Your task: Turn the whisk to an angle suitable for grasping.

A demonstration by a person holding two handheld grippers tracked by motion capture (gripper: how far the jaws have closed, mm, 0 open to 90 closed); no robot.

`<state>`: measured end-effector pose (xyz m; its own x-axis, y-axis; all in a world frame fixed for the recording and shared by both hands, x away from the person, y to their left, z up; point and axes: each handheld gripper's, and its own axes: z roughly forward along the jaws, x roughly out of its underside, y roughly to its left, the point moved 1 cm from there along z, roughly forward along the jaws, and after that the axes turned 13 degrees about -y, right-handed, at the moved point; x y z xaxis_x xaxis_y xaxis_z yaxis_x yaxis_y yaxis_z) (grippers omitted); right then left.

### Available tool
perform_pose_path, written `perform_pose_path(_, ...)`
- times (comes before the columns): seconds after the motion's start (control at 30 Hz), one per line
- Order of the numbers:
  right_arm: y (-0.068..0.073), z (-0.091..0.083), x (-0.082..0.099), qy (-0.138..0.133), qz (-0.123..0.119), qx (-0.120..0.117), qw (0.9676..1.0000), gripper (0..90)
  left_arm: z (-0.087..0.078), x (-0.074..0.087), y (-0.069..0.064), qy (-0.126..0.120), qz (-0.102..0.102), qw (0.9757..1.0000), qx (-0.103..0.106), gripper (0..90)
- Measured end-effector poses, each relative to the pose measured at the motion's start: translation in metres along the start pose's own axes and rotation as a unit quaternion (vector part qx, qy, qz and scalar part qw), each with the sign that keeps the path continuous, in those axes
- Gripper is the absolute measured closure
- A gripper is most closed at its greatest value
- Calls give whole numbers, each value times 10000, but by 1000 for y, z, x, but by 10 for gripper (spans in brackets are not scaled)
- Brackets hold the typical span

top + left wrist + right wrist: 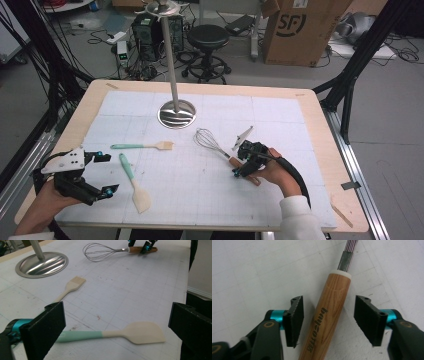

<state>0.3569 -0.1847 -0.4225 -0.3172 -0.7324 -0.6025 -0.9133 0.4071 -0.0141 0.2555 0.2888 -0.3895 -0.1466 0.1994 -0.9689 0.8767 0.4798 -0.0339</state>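
Whisk lies flat on the tabletop, so the right hand-held gripper straddles its wooden handle, jaws apart and not yet pressing. Left hand-held gripper waits wide open near the spatula.

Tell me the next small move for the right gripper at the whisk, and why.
Probably close further: the right gripper straddles the whisk's wooden handle, which lies flat on the mat, with gaps at both pads, so nothing is gripped yet.
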Motion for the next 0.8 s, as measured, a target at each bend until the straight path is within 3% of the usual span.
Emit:
perform_pose_path(0.2, 0, 3, -1, 101, -43, -32, 9999, 579, 1, 1, 0, 31, -8, 10000, 13, 17)
perform_pose_path(0.5, 0, 2, -3, 204, 265, 93, 9994, 669, 2, 0, -1, 16, -12, 10000, 22, 17)
perform_pose_path(0.6, -1, 1, -3, 234, 138, 116, 9996, 701, 2, 0, -1, 4, -24, 10000, 20, 17)
perform_pose_path(0.63, 0, 0, -3, 233, 235, 50, 9994, 702, 2, 0, -1, 7, -16, 10000, 20, 17)
perform_pose_path(0.8, -2, -9, -5, 65, 255, 70, 9996, 702, 1, 0, 0, 12, -15, 10000, 16, 17)
